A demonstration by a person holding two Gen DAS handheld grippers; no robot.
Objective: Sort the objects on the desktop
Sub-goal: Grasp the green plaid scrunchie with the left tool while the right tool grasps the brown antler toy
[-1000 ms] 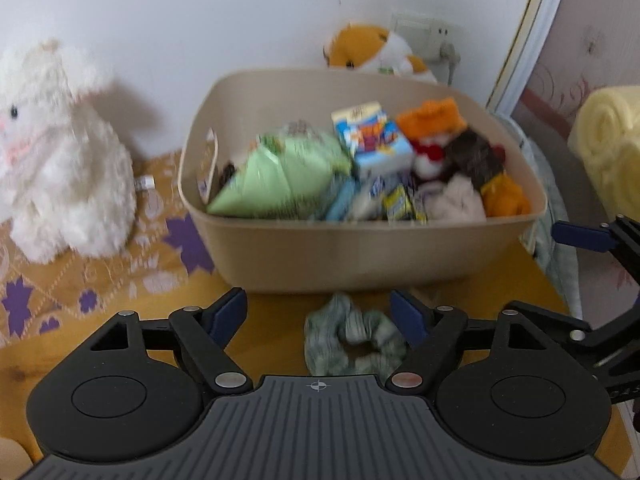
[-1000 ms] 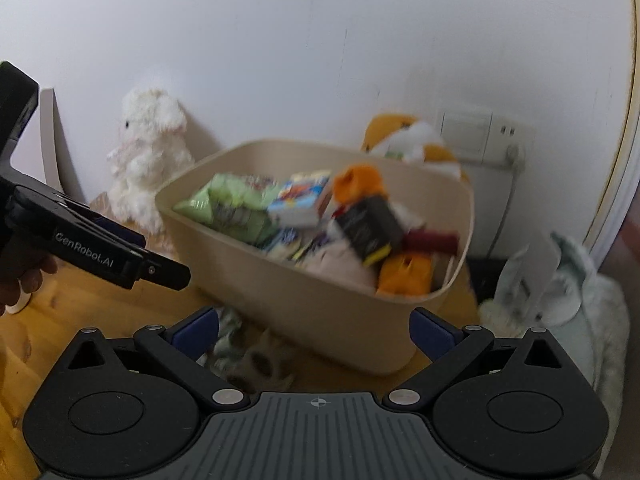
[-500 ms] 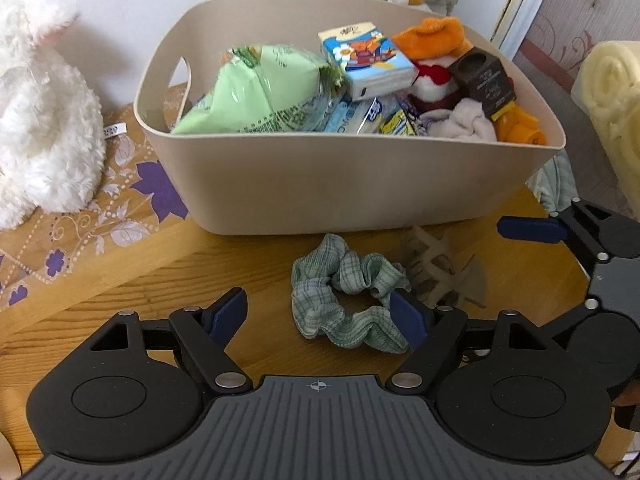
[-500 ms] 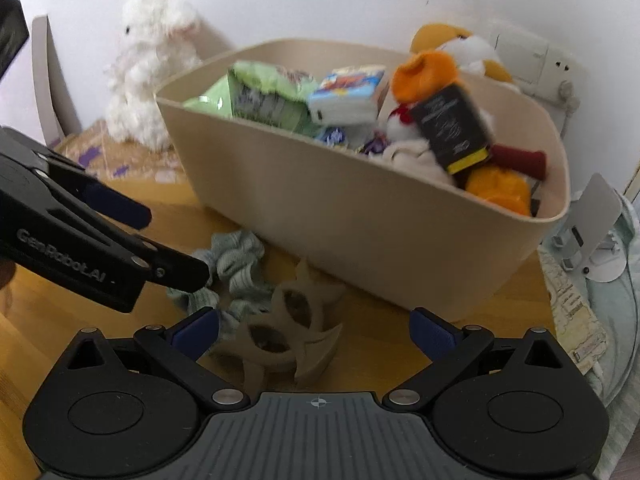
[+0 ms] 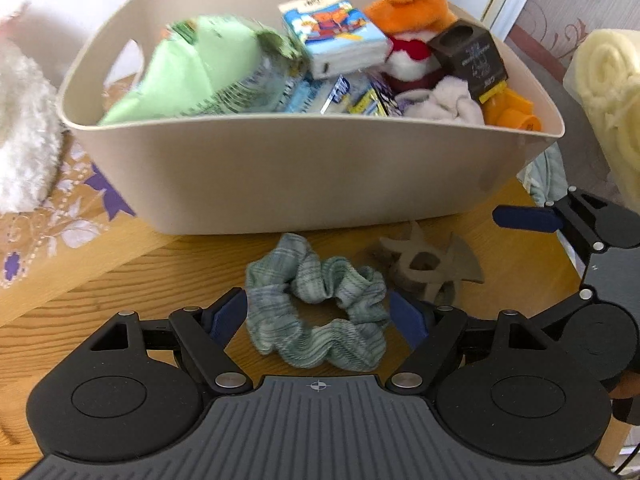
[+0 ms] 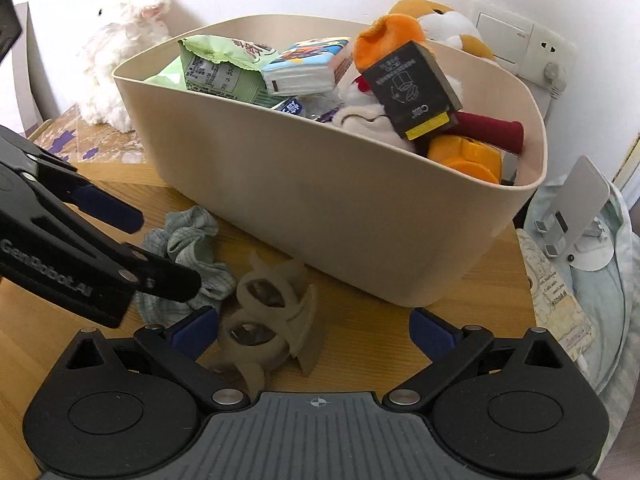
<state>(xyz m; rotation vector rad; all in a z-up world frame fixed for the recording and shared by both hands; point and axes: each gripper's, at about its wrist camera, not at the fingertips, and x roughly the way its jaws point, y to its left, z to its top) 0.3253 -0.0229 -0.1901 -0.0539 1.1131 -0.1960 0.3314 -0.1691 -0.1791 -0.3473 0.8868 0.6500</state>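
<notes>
A green checked scrunchie [image 5: 316,304] lies on the wooden table in front of a beige bin [image 5: 304,176]. My left gripper [image 5: 318,314] is open, its blue pads on either side of the scrunchie. A taupe hair claw clip [image 5: 426,266] lies just right of the scrunchie. In the right wrist view the clip [image 6: 272,316] sits by the left pad of my open right gripper [image 6: 314,330], and the scrunchie [image 6: 188,256] is partly hidden behind the left gripper's finger [image 6: 96,268]. The bin [image 6: 360,216] holds snack bags, a tissue pack, a dark box and plush items.
A white plush rabbit [image 6: 120,52] stands left of the bin on a patterned cloth [image 5: 44,224]. An orange and white plush [image 6: 440,20] sits behind the bin by a wall socket [image 6: 548,52]. A grey stand [image 6: 576,216] lies on pale cloth at the table's right edge.
Both grippers have come down and closer to the table. The scrunchie now lies between the left gripper's pads, and the claw clip is nearer the right gripper's left pad.
</notes>
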